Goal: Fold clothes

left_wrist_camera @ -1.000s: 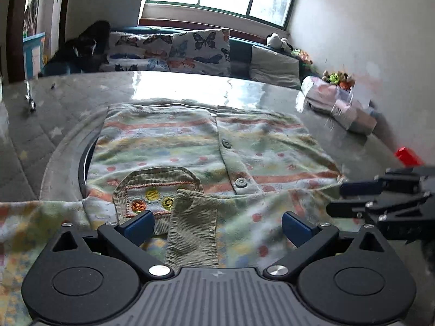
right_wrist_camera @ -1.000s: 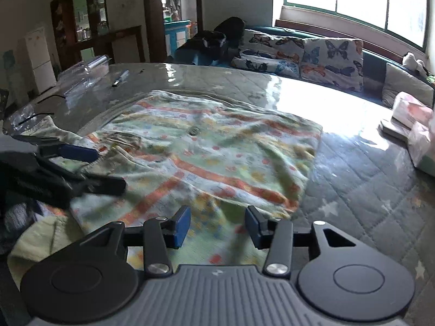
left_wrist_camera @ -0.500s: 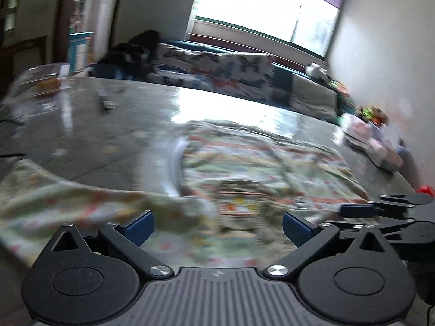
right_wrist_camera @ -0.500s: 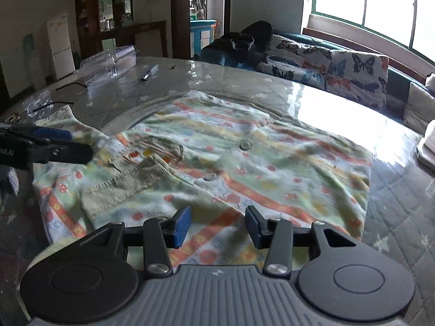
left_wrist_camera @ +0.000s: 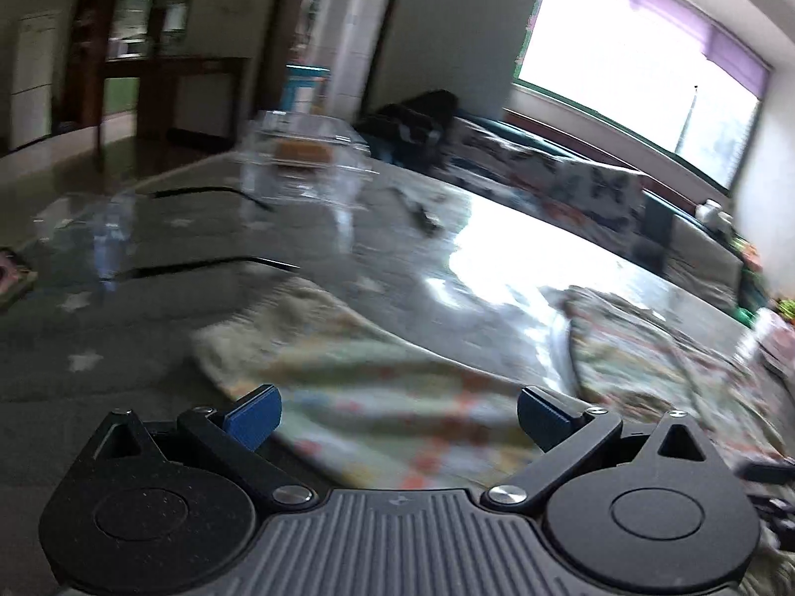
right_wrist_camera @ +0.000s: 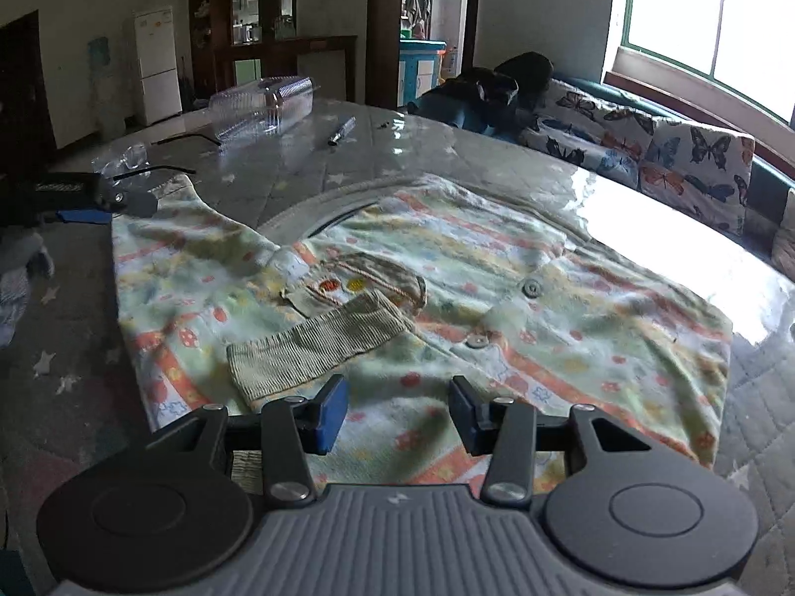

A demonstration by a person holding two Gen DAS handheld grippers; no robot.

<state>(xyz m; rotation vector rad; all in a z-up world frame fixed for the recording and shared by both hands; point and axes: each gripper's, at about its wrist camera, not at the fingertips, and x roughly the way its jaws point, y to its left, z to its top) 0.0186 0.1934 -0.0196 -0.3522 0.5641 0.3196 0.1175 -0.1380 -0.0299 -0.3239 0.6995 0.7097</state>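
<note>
A pale green child's shirt (right_wrist_camera: 447, 308) with orange stripes, buttons and a ribbed cuff (right_wrist_camera: 313, 347) folded onto its front lies flat on the grey quilted table (right_wrist_camera: 278, 169). Its left sleeve (left_wrist_camera: 377, 387) stretches out to the left. My left gripper (left_wrist_camera: 397, 412) is open, just above that sleeve; it also shows at the left edge of the right wrist view (right_wrist_camera: 94, 203). My right gripper (right_wrist_camera: 395, 409) is open and empty over the shirt's near hem.
A clear plastic box (right_wrist_camera: 263, 104), a pen (right_wrist_camera: 343, 129) and black cables (left_wrist_camera: 198, 263) lie on the far left of the table. A sofa with butterfly cushions (right_wrist_camera: 671, 149) stands beyond the table under the window.
My left gripper has swung left from the shirt's front to the outstretched sleeve. My right gripper has moved left along the near hem. Both stay open.
</note>
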